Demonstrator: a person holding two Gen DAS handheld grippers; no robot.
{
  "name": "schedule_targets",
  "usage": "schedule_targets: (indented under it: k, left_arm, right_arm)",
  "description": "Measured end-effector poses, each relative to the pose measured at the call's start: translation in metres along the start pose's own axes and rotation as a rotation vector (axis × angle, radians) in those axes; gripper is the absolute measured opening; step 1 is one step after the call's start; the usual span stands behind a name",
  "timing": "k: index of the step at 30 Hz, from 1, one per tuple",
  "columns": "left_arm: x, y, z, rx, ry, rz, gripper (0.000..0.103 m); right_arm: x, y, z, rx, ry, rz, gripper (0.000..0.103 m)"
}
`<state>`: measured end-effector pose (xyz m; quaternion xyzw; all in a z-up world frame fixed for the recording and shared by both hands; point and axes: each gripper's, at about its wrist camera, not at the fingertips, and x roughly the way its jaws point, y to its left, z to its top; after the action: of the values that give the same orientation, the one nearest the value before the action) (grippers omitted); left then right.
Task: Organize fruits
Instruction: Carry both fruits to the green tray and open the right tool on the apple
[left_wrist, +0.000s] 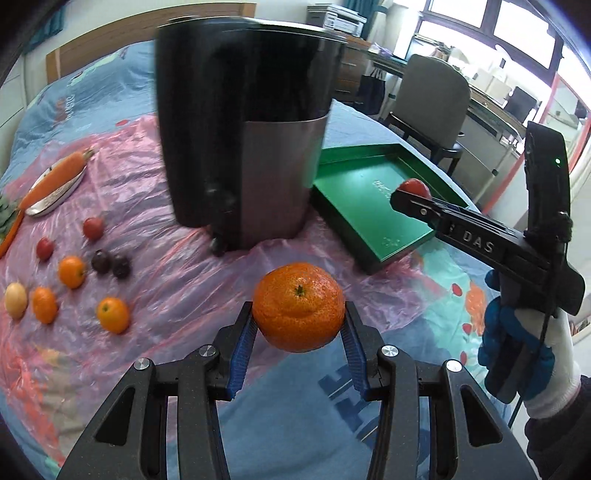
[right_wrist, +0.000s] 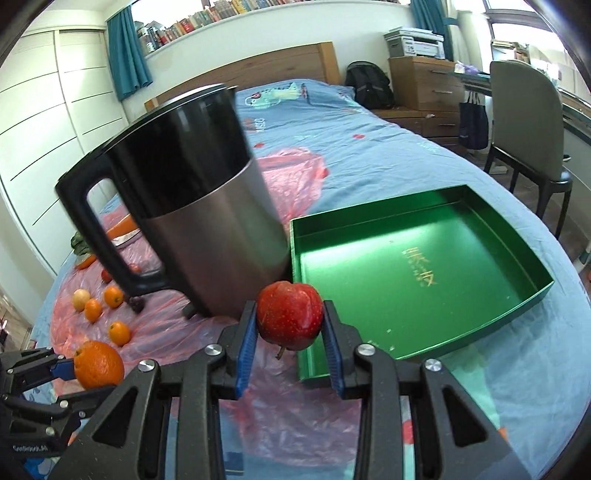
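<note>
My left gripper (left_wrist: 298, 321) is shut on a large orange (left_wrist: 299, 305), held above the bed's blue cover; the same orange (right_wrist: 99, 364) shows at the lower left of the right wrist view. My right gripper (right_wrist: 290, 320) is shut on a red apple (right_wrist: 289, 314), stem down, just off the near left corner of the green tray (right_wrist: 417, 280). In the left wrist view the right gripper (left_wrist: 410, 195) reaches in over the tray (left_wrist: 365, 206) with the apple (left_wrist: 416, 186) in it. Several small oranges (left_wrist: 112, 314), dark plums (left_wrist: 110, 263) and red fruits (left_wrist: 92, 228) lie on pink plastic sheeting at the left.
A tall black and steel kettle (left_wrist: 243, 147) stands between the loose fruit and the tray. A carrot on a silver dish (left_wrist: 55, 184) lies at the far left. A gloved hand (left_wrist: 517, 354) holds the right gripper. Beyond the bed stand a chair (right_wrist: 528, 122) and a wooden dresser (right_wrist: 424, 85).
</note>
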<state>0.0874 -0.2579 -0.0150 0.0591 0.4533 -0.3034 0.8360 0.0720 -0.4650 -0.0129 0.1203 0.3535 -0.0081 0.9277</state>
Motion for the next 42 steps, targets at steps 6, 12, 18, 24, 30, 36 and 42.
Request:
schedule_targets:
  k: [6,12,18,24,30,36,42]
  left_arm:
    - [0.044,-0.044,0.048,0.086,0.008,-0.031,0.040]
    - [0.099,-0.070,0.085,0.119,0.037,-0.036,0.040]
    - [0.145,-0.076,0.106,0.108,0.047,-0.017,0.040]
    - [0.173,-0.072,0.106,0.080,0.050,0.015,0.040]
    - [0.192,-0.074,0.099,0.082,0.043,0.037,0.040]
    - [0.195,-0.079,0.101,0.075,0.038,0.048,0.041]
    - [0.198,-0.080,0.108,0.088,0.069,0.046,0.044]
  right_arm:
    - [0.029,-0.051,0.023,0.038,-0.029,-0.057,0.048]
    - [0.070,-0.093,0.040,0.058,-0.036,-0.086,0.048]
    - [0.099,-0.120,0.047,0.075,-0.040,-0.112,0.048]
    - [0.120,-0.125,0.051,0.066,-0.021,-0.116,0.048]
    - [0.139,-0.116,0.053,0.035,0.021,-0.113,0.048]
    - [0.149,-0.112,0.056,0.018,0.097,-0.168,0.048]
    - [0.155,-0.113,0.059,0.007,0.154,-0.215,0.053]
